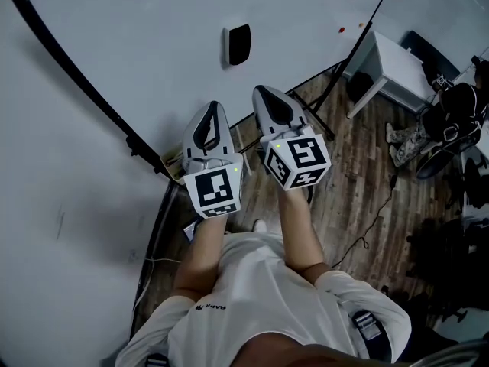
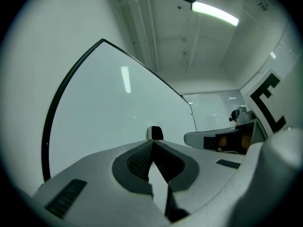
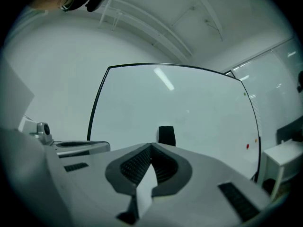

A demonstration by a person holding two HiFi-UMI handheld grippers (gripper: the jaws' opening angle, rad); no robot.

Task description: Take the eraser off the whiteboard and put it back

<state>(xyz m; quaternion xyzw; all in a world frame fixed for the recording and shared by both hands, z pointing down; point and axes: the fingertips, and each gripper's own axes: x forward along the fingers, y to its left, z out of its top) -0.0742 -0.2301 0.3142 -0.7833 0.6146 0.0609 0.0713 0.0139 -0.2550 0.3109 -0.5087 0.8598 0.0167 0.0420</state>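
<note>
Now: eraser [image 1: 238, 44] sits on the whiteboard [image 1: 153, 37], well inside its black-framed edges. Left gripper [image 1: 213, 107] and right gripper [image 1: 260, 92] both clenched empty, side by side, tips facing it, not touching.

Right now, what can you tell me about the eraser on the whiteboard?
The eraser is a small dark block with a paler strip along one edge. It sits upright on the bare whiteboard, apparently stuck there. Nothing else touches it; the left gripper and right gripper are short of it.
</note>
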